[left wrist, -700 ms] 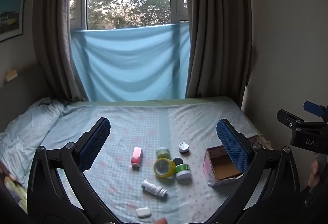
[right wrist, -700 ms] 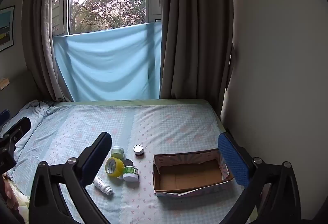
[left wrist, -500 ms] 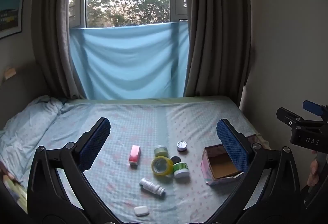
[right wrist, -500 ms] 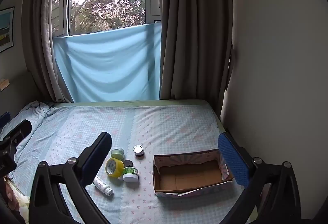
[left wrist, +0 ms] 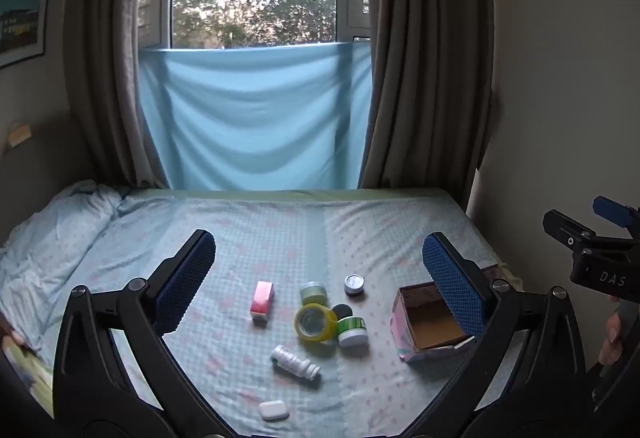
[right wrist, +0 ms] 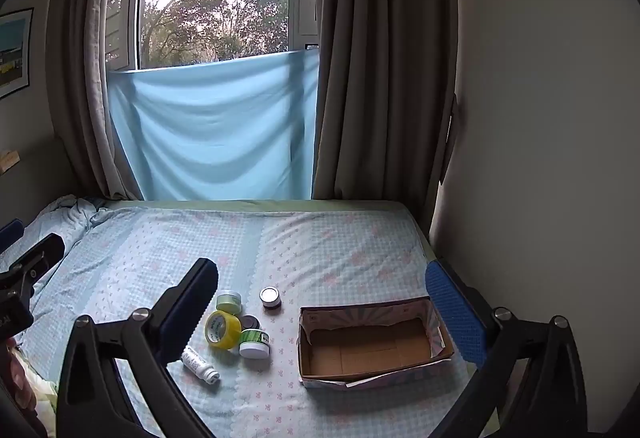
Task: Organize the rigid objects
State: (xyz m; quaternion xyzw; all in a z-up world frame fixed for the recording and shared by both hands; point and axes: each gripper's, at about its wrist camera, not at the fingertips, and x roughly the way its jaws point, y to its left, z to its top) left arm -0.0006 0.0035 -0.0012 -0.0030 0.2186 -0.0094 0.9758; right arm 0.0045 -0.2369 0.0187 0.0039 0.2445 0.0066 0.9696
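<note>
On the bed lie a pink box (left wrist: 262,298), a yellow tape roll (left wrist: 315,322) (right wrist: 222,329), a green-labelled white jar (left wrist: 352,331) (right wrist: 253,342), a pale green jar (left wrist: 313,292) (right wrist: 229,300), a dark silver-lidded jar (left wrist: 354,284) (right wrist: 270,297), a small black lid (left wrist: 341,311), a white bottle on its side (left wrist: 295,357) (right wrist: 199,359) and a white case (left wrist: 273,410). An empty open cardboard box (left wrist: 428,324) (right wrist: 372,344) sits to their right. My left gripper (left wrist: 316,274) and right gripper (right wrist: 322,298) are open, empty, held above the bed.
The bed sheet (right wrist: 320,238) is light blue with pink flowers. A rumpled blanket (left wrist: 52,230) lies at the left. A wall (right wrist: 540,157) borders the bed's right edge. Curtains and a window stand behind. The right gripper's body (left wrist: 596,258) shows at the left view's right edge.
The left gripper's view has shifted slightly, so the objects sit a little higher and to the left in it. The right gripper has barely moved. Both stay open.
</note>
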